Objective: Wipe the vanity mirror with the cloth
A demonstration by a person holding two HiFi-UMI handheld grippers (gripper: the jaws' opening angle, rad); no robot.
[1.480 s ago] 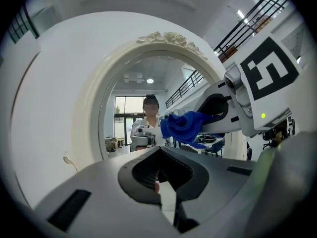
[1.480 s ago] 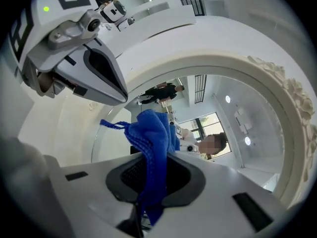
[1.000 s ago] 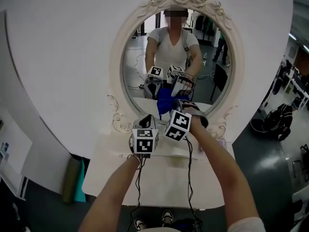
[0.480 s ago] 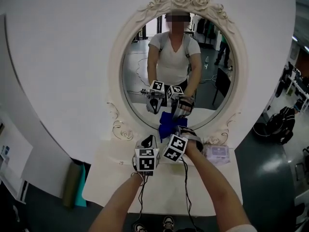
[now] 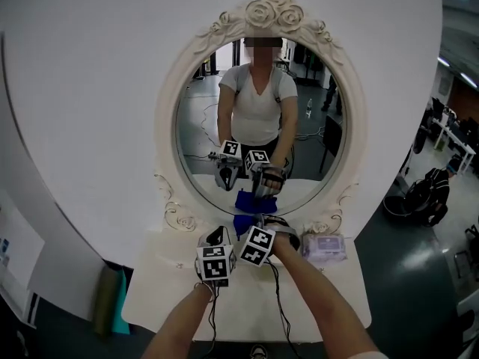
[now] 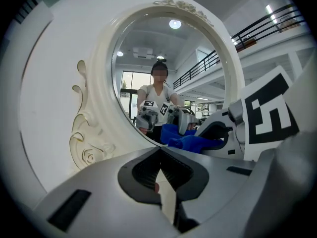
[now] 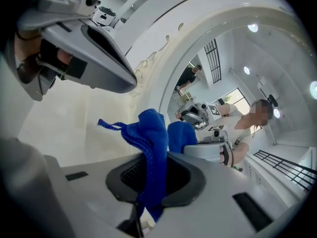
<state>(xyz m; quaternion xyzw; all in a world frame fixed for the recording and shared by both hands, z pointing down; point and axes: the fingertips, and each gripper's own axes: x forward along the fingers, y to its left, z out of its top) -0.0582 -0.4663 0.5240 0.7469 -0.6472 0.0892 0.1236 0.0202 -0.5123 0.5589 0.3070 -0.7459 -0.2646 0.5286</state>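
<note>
The oval vanity mirror [image 5: 254,96] stands in an ornate white frame [image 5: 166,126] on the table. A blue cloth [image 5: 242,221] is bunched at the glass's lower edge, its reflection just above it. My right gripper [image 5: 248,227] is shut on the cloth [image 7: 153,143], which sticks up between the jaws close to the glass [image 7: 233,78]. My left gripper [image 5: 215,238] sits just left of the right one, in front of the lower frame. Its jaws [image 6: 159,151] are shut with nothing in them. The left gripper view also takes in the mirror [image 6: 168,58] and the cloth [image 6: 190,142].
A clear packet with purple print [image 5: 325,245] lies on the white table [image 5: 322,298] to the right of my right gripper. A teal and olive object [image 5: 116,294] leans beside the table's left edge. Bags [image 5: 426,193] sit on the dark floor at the right.
Both grippers and the cloth have come down from the lower part of the glass to its bottom edge. The head view has pulled back and shows more of the table.
</note>
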